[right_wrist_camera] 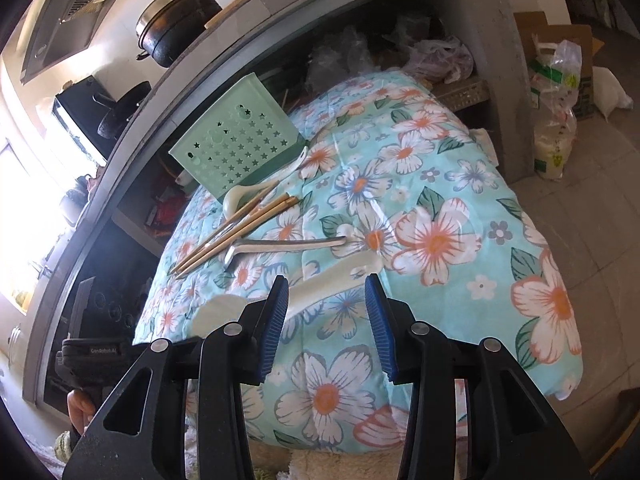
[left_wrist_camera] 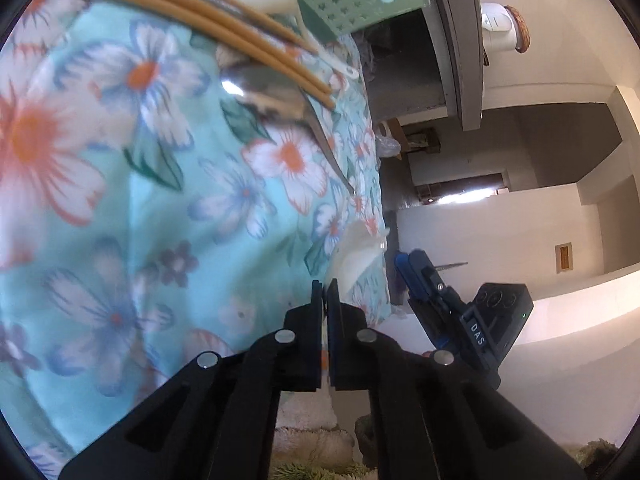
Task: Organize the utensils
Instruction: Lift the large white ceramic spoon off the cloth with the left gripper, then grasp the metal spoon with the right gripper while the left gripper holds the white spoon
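The left claw is closed on the cream plastic spoon; the right claw is held apart, empty. The spoon should be kept level toward the green perforated basket.

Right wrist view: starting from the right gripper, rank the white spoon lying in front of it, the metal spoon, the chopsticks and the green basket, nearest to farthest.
From the right gripper:
1. White spoon, on the cloth just ahead of the open jaws, toward the left finger.
2. Metal spoon, lying crosswise beyond it.
3. Chopsticks, up and left, crossing the metal spoon's bowl.
4. Green basket, farthest, at the cloth's back edge.
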The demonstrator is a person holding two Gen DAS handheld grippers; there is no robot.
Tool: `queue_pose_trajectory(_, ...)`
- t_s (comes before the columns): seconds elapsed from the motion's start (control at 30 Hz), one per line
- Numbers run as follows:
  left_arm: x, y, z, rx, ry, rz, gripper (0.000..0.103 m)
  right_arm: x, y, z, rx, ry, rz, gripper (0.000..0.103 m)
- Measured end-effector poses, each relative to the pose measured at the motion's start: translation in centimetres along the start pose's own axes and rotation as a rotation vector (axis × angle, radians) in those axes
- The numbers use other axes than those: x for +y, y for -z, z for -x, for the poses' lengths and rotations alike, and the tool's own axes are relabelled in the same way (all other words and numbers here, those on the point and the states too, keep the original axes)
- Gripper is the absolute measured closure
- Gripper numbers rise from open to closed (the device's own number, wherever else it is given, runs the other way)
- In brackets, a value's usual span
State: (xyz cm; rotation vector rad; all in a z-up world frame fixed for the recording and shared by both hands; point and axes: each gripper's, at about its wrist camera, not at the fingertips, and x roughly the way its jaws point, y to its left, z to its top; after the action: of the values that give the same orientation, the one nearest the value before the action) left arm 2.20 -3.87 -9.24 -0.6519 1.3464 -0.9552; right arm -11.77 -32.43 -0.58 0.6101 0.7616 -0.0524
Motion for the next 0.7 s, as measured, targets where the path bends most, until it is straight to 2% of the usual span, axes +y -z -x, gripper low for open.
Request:
queue_pose_trajectory(0.13,1.5,-2.3,3.5,-0.1,-0.107,0.011,0.102,0.3,-0.2,-0.7,0.017,-0.009,0.007,0.063)
queue_pose_trajectory(0.27,2.8,-3.4,5.2,-0.089,-0.133,0.025,0.099,0.9,-0.3,-1.2,0.025,-0.01,0.033,0.062)
queue_pose_trajectory(0.37,3.0,-3.3,5.3,-0.1,-0.142,0.02,0.088,1.3,-0.5,-1.5,0.024,-0.007,0.049,0.06)
queue_pose_trajectory(0.43,3.1,-2.9,4.6,-0.092,-0.142,0.024,0.088,1.5,-0.7,-1.6,0.025,-0.004,0.055,0.059)
queue_pose_trajectory(0.63,2.8,-2.8,3.3,-0.162,-0.168,0.031,0.089,2.3,-0.9,-1.8,0.026,0.014,0.081,0.058)
queue_pose_trajectory(0.7,2.7,-3.1,3.0,-0.177,-0.197,0.02,0.096,2.7,-1.0,-1.8,0.022,0.026,0.101,0.058)
